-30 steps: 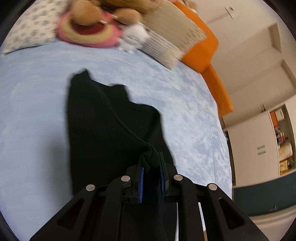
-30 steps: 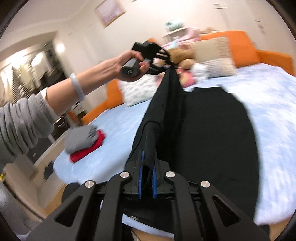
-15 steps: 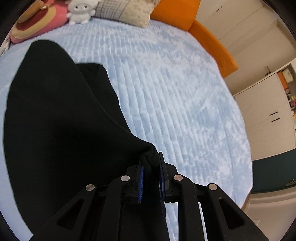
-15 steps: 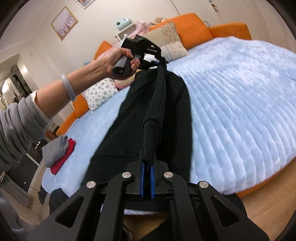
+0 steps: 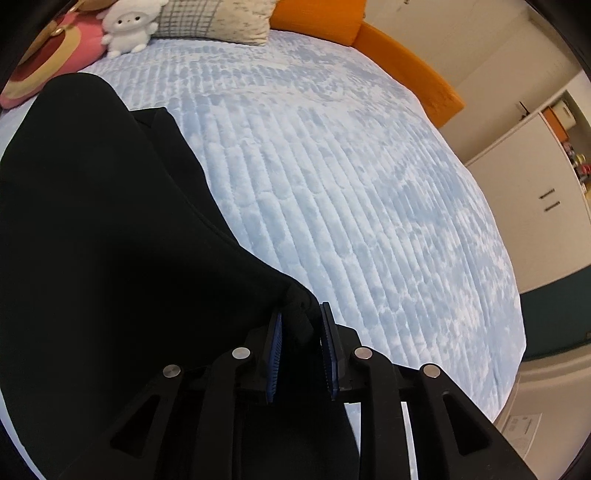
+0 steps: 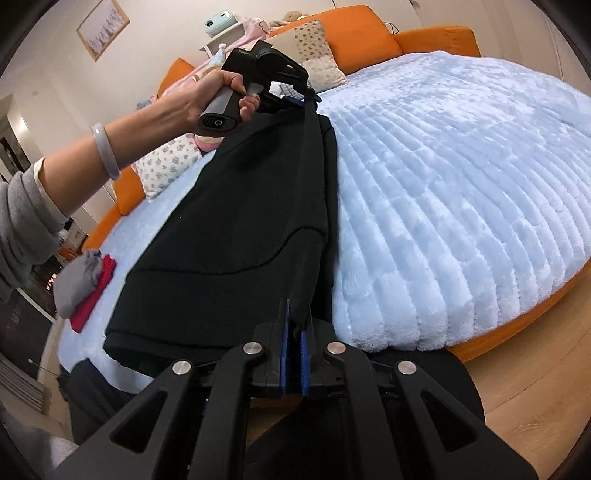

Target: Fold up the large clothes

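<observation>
Right wrist view showed the right tool clenched on the near end of a black garment's folded edge, while the left tool, in the person's left hand, pinched the far end, likely so the edge stayed taut and straight as it was laid over. The garment lay along the blue bed. Only this view showed grey and red folded clothes; the left wrist view alone showed the left tool gripping bunched cloth, with a white plush toy beyond.
</observation>
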{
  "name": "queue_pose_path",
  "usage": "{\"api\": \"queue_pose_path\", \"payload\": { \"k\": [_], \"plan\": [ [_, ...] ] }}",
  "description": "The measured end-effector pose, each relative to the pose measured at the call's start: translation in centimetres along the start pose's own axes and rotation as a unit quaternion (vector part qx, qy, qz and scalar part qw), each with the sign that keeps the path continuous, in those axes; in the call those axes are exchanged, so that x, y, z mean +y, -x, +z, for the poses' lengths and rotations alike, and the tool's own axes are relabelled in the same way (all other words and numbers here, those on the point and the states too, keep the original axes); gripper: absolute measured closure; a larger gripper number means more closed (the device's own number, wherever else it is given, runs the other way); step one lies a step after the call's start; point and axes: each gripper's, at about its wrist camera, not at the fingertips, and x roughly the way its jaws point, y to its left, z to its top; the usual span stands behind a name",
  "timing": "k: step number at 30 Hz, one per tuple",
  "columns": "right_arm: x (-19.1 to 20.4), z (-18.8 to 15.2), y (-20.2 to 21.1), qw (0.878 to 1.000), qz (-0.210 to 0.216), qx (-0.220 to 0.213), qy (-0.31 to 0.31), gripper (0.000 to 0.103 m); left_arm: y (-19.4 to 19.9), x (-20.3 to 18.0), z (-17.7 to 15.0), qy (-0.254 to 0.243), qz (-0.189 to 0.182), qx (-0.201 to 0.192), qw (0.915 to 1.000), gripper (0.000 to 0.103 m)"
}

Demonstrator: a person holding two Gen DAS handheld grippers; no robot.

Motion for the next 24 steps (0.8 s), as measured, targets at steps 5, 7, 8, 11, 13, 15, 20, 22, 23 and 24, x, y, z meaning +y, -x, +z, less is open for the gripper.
{"api": "queue_pose_path", "payload": {
  "k": [5, 7, 8, 11, 13, 15, 20, 22, 23, 24],
  "plan": [
    [0.5, 1.3, 1.3, 0.999, -0.036, -0.004, 0.021, 0.061, 2.0, -0.3, -0.8, -0.007, -0.081, 0.001, 0.9967, 0.052],
    [0.6, 2.2, 2.5, 0.997, -0.059, -0.026, 0.034, 0.04, 4.0, -0.4, -1.1, -0.019, -0.114, -0.007, 0.9933, 0.043],
    [0.6, 2.9, 3.2, 0.996, -0.064, -0.035, 0.041, 0.04, 5.2, -0.4, -1.2, -0.026, -0.124, -0.016, 0.9918, 0.039],
    [0.6, 5.9, 3.8, 0.995, -0.059, -0.054, 0.062, 0.04, 9.4, 1.2, -0.8, -0.028, -0.142, -0.056, 0.9878, 0.029],
    [1.0, 8.7, 3.2, 0.992, -0.058, -0.063, 0.091, 0.04, 11.9, 3.3, 0.0, -0.02, -0.126, -0.084, 0.9883, 0.029],
    [1.9, 12.2, 1.5, 0.987, -0.055, -0.073, 0.129, 0.04, 13.4, 5.5, 0.8, -0.014, -0.098, -0.103, 0.9897, 0.029],
    [3.8, 21.1, -5.3, 0.982, -0.013, -0.062, 0.176, 0.052, 14.1, 11.1, 3.3, -0.005, -0.001, -0.112, 0.9937, 0.028],
    [4.0, 24.5, -8.7, 0.986, 0.011, -0.043, 0.16, 0.057, 13.2, 12.5, 4.6, -0.026, 0.056, -0.114, 0.9915, 0.028],
    [4.1, 26.1, -10.5, 0.988, 0.023, -0.034, 0.148, 0.061, 12.9, 13.1, 5.1, -0.032, 0.073, -0.116, 0.99, 0.028],
    [4.0, 27.9, -12.8, 0.99, 0.039, -0.022, 0.133, 0.062, 12.6, 13.7, 5.5, -0.034, 0.087, -0.117, 0.9888, 0.028]
  ]
}}
